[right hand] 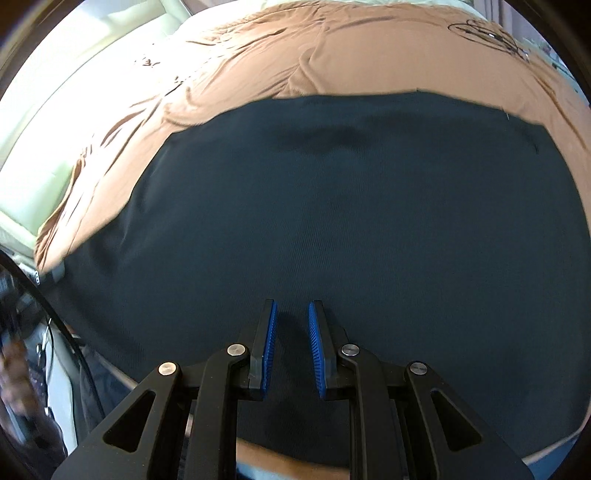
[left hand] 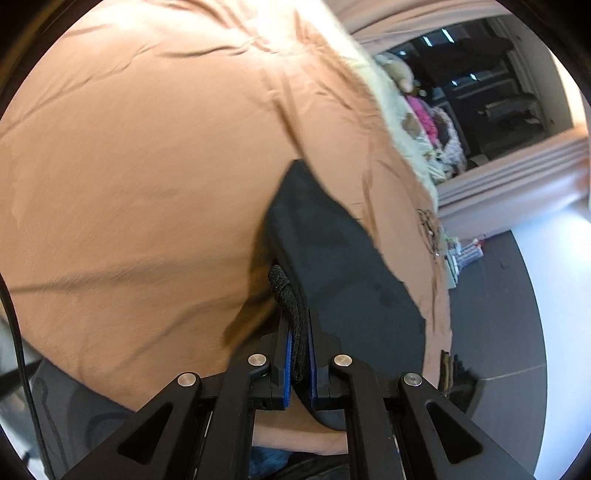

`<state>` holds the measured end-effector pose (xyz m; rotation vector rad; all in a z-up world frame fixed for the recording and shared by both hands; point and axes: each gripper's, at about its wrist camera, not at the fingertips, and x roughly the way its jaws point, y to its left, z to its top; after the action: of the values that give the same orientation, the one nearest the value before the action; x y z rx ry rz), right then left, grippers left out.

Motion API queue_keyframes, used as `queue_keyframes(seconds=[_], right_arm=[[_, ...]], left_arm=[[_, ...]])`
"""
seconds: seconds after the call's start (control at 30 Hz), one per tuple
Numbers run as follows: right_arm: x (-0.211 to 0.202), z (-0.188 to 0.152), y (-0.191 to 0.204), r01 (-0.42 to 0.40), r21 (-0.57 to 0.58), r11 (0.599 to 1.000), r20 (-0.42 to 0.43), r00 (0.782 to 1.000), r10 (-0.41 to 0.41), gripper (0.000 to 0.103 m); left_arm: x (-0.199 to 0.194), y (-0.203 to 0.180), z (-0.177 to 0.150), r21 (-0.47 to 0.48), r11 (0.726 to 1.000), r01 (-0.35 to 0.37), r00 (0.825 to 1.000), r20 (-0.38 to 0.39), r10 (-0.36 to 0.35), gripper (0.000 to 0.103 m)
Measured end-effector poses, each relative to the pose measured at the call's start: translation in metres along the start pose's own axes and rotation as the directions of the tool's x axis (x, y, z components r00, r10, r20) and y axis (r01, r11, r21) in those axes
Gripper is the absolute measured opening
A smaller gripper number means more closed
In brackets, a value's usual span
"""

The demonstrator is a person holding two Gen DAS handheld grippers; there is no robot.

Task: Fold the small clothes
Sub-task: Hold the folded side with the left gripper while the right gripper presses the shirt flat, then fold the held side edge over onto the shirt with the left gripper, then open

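1. Tan bedding [right hand: 369, 51] with soft creases covers the bed across both views, and a pale cream edge [right hand: 74, 122] of the bed runs along its left side in the right wrist view.
2. Past the far side of the bed, the left wrist view shows a heap of mixed clothes [left hand: 437, 125], a dark grey floor [left hand: 509, 295] and a pale curtain [left hand: 517, 173].
3. A dark garment [right hand: 332, 229] lies spread flat on the bedding and fills most of the right wrist view; its far edge runs fairly straight across the tan cloth.
4. The left gripper [left hand: 299, 347] is clamped on a black drawstring cord [left hand: 291, 314] at the edge of that dark garment [left hand: 340, 266]; the cord sits pinched between the two blue pads [left hand: 286, 365].
5. From that grip the garment rises away from the gripper, and the tan bedding [left hand: 147, 147] shows behind and around it.
6. The right gripper [right hand: 291, 347] stands just above the near part of the garment with its jaws apart and nothing between the blue pads [right hand: 267, 347].
7. Whether its fingertips touch the cloth cannot be told.
8. A thin black scribbled pattern [right hand: 487, 33] marks the bedding near its far right corner.
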<state>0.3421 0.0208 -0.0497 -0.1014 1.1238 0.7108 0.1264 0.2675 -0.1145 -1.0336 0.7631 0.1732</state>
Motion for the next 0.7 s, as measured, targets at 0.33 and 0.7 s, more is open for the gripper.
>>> queue_keyframes(seconds=[0.33, 0.7], right_arm=[[-0.023, -0.052, -0.008, -0.064, 0.043, 0.997, 0.041, 0.997, 0.062, 0.014], [-0.032, -0.068, -0.017, -0.109, 0.049, 0.993, 0.078, 0.991, 0.105, 0.014]], left_arm=[[0.004, -0.086, 0.006, 0.152, 0.987, 0.055, 0.998, 0.005, -0.057, 0.007], [0.023, -0.177, -0.015, 0.306, 0.945, 0.116, 0.993, -0.057, -0.104, 0.007]])
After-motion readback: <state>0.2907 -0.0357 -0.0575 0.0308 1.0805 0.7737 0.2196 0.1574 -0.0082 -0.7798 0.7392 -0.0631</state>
